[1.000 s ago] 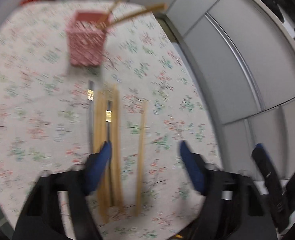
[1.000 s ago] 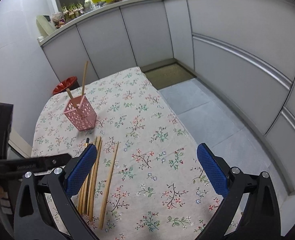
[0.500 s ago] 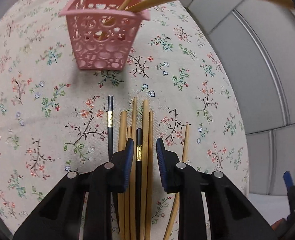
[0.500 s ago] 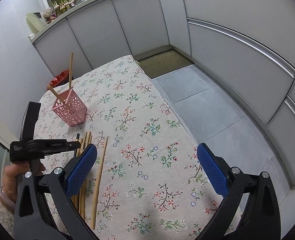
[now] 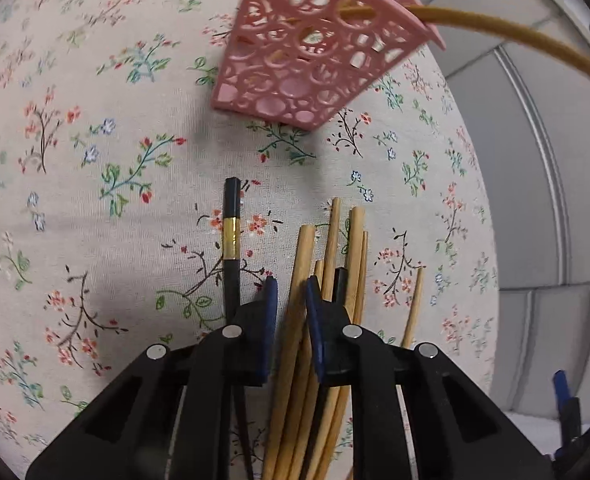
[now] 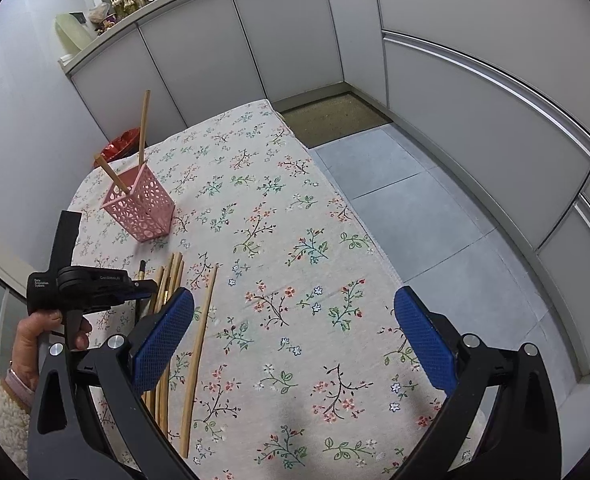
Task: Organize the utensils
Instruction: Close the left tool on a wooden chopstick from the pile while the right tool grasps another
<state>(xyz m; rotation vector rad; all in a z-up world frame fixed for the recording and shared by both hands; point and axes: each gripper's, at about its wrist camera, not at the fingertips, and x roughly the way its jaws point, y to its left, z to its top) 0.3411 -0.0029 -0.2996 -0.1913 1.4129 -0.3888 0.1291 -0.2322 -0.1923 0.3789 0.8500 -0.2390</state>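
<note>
A pink perforated holder (image 5: pixel 303 60) (image 6: pixel 143 212) stands on the floral tablecloth (image 5: pixel 95 160) with two wooden chopsticks (image 6: pixel 143 128) leaning in it. Several wooden chopsticks (image 5: pixel 335 260) (image 6: pixel 169 276) lie bundled in front of it. One black chopstick with a gold band (image 5: pixel 231 220) lies at their left, another sits among them, and a single wooden one (image 6: pixel 201 332) lies apart to the right. My left gripper (image 5: pixel 291 280) is down on the bundle, its jaws closing around the leftmost wooden chopstick with a small gap still showing. My right gripper (image 6: pixel 295 332) hovers wide open over bare cloth.
A person's hand (image 6: pixel 35 336) in a fleecy sleeve holds the left gripper. A red object (image 6: pixel 121 146) sits past the table's far edge. The table's right edge drops to a grey tiled floor (image 6: pixel 415 208) with a mat (image 6: pixel 335 116), and grey cabinets stand all round.
My left gripper has come down onto the chopstick bundle, nearer the pink holder, and its jaws have narrowed from wide to nearly together. My right gripper has barely moved.
</note>
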